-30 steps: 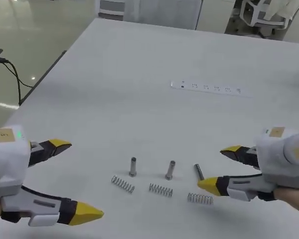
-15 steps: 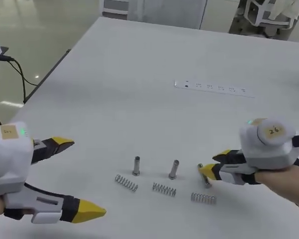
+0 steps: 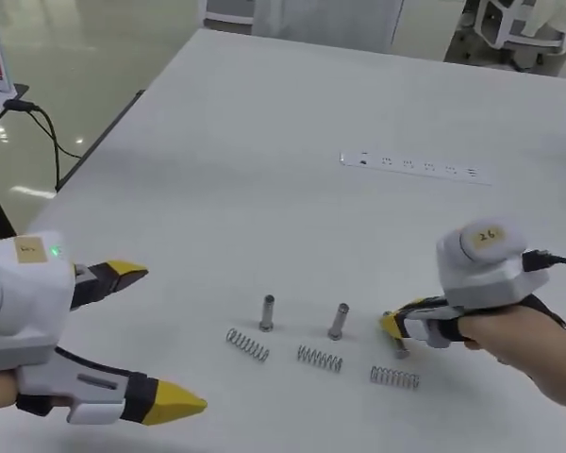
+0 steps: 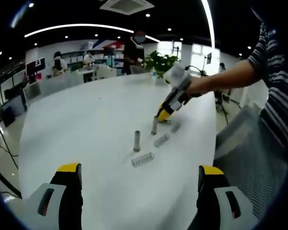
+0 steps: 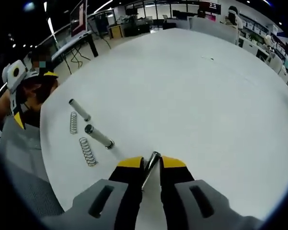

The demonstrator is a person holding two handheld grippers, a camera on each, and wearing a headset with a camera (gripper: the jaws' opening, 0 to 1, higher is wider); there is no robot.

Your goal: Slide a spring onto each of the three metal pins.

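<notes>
Right gripper (image 3: 393, 327): jaws drawn in on the right pin (image 5: 151, 167). The right gripper view shows the pin sitting in the narrow slot between the yellow tips. In the head view those tips hide most of it.

Left gripper (image 3: 160, 342): jaws wide apart over bare table (image 3: 292, 142), at 8 o'clock of the pin row.

Left pin (image 3: 267, 312) and middle pin (image 3: 338, 321) stand upright, untouched. Left spring (image 3: 248, 344), middle spring (image 3: 320, 358) and right spring (image 3: 395, 377) lie flat, each at 6–7 o'clock of its pin and not touching it. No spring is on a pin.

The left gripper view gives the side-on look: the right gripper's tips are down at table level at the far end of the row. A striped sleeve is at 2 o'clock, and people stand at distant desks at 12.

Edges: in the head view the table's left edge runs at 10 o'clock of the left gripper, with a cable (image 3: 49, 142) beyond it. In the right gripper view the near edge curves close behind the springs at 8 o'clock.

Room: open tabletop from the pins toward 12 o'clock, up to the power strip (image 3: 417, 168) at 1.
</notes>
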